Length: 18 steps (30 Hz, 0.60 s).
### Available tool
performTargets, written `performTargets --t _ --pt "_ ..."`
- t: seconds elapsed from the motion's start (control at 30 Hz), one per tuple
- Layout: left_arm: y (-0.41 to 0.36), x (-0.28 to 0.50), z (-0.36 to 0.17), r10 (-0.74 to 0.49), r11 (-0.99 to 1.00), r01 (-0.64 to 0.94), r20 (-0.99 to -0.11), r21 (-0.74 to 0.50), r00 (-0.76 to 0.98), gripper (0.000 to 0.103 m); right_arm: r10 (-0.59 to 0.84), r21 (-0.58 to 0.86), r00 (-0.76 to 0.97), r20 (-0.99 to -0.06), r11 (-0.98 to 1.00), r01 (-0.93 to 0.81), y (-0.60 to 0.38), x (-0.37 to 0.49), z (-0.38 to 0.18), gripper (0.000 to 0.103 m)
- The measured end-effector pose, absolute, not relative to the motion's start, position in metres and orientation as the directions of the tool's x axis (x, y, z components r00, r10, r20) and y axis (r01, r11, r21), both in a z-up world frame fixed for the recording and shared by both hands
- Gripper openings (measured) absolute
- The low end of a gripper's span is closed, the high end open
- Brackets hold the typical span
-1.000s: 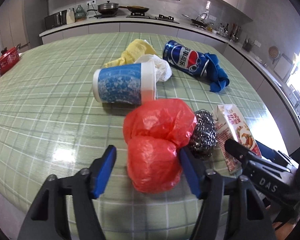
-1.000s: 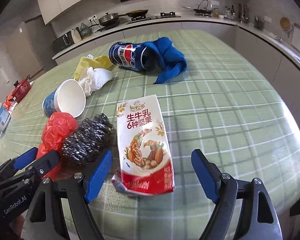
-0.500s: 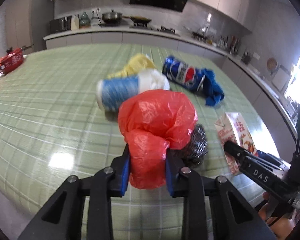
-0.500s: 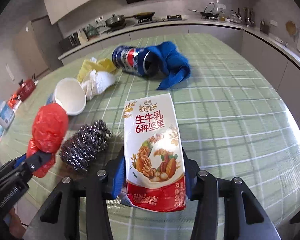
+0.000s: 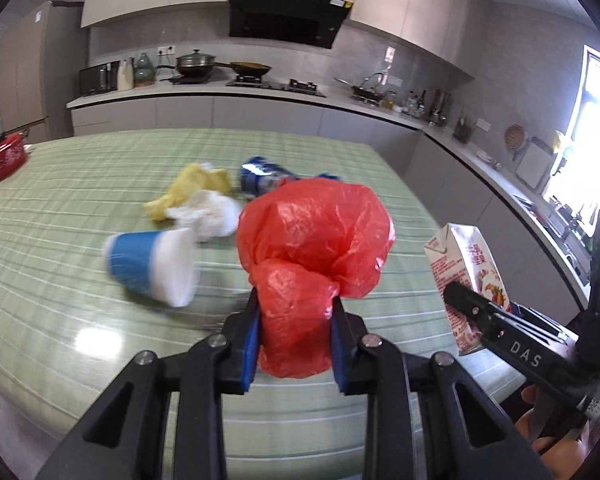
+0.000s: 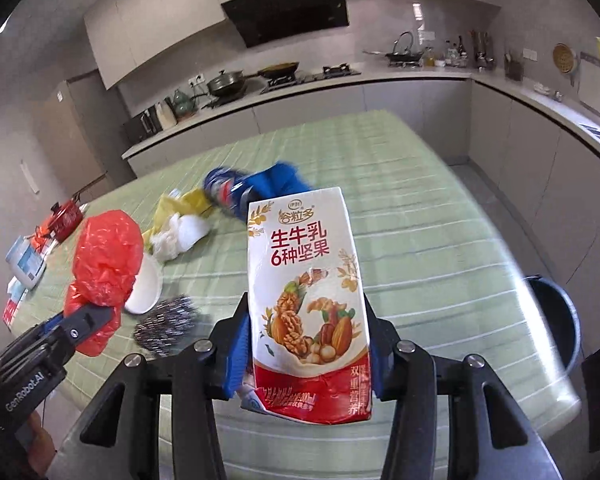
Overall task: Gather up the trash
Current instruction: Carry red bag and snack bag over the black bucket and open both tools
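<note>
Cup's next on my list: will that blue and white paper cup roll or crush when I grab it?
The paper cup lies on its side on the table, so a nudge would likely roll it, probably in a curve since it tapers. It looks thin-walled and empty, so probably light and easily crushed by a firm squeeze. Its open mouth might offer a rim to pinch.

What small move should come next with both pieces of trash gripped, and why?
Probably swing both toward the black bin off the table's right edge. The left gripper clamps the red plastic bag, the right gripper the milk carton, both clear of the table.
</note>
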<state>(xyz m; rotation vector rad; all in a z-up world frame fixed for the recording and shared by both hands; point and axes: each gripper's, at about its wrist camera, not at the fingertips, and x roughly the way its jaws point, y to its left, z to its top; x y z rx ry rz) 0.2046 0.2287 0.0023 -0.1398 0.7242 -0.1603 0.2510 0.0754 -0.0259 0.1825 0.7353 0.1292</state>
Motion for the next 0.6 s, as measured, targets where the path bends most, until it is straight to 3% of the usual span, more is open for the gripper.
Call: performTargets --t 0.6 --pt "0.082 0.229 -0.002 -0.406 0.91 0.347 -0.661 -0.227 0.632 0.03 -0.052 0.195 0.75 -0.659 0.952 0.237 -0.085 0.211 -0.009 0.05"
